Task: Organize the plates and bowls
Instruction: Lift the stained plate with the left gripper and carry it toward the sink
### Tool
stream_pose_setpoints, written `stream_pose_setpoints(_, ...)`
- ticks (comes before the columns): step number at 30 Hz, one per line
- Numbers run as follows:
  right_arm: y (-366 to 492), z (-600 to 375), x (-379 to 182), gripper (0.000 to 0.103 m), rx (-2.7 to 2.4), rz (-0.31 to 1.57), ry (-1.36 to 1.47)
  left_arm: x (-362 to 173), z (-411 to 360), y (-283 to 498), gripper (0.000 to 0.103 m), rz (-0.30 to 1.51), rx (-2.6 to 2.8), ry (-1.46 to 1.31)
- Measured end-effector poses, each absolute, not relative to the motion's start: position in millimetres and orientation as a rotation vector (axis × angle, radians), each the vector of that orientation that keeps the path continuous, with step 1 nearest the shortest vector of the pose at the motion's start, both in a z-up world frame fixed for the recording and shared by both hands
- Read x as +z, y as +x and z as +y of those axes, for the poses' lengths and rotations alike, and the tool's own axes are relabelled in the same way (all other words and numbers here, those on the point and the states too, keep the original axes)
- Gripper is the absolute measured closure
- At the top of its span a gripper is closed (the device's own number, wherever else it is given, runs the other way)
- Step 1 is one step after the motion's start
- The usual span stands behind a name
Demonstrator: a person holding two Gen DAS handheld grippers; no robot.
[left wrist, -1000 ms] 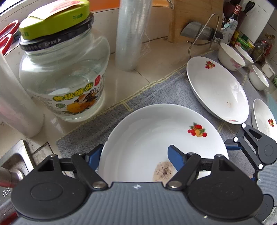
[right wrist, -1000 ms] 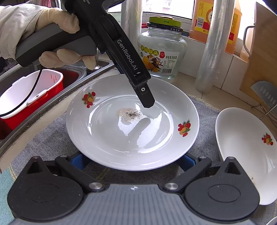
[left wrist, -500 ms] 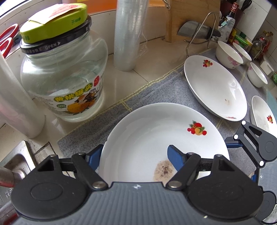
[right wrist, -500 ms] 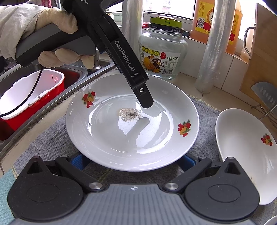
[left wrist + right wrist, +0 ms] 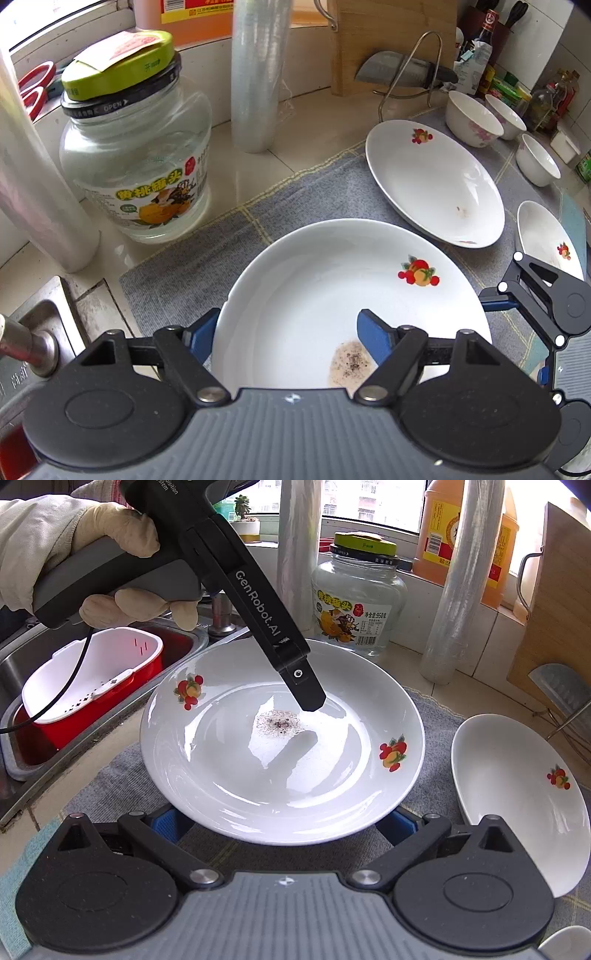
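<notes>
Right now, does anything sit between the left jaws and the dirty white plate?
Nothing visible does. The left gripper already straddles the rim of the white fruit-print plate, one finger over the bowl, one outside.

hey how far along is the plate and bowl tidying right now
Done: nothing looks stacked yet. In hand: the left gripper straddles the rim of the nearest plate, jaws open; the right gripper waits open at its opposite edge. Left: a second plate, a third plate and three bowls lie spread out.
</notes>
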State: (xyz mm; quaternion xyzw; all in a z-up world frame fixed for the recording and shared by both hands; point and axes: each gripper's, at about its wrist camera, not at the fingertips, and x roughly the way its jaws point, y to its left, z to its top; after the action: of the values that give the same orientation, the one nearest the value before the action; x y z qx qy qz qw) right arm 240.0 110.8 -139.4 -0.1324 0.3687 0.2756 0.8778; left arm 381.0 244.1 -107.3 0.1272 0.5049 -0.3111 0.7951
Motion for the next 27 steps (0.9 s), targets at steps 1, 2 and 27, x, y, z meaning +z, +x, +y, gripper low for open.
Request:
stream_pose_setpoints(1,236.1,109.9,-138.0,0.000,0.577,0.767,-0.280,-106.4,243.2,376.8,0.025,1.083,-0.666,0.274)
stream_pose_setpoints(2,232.1,108.7,-137.0,0.000,0.579,0.764,-0.284,-105.5,242.1,372.4,0.025,1.081,-0.665,0.277)
stream_pose_setpoints(27,159.5,85.8,-143.4,0.000,0.630,0.796,-0.323,-112.5,229.0,292.7,0.025,1.097,-0.614,0.211)
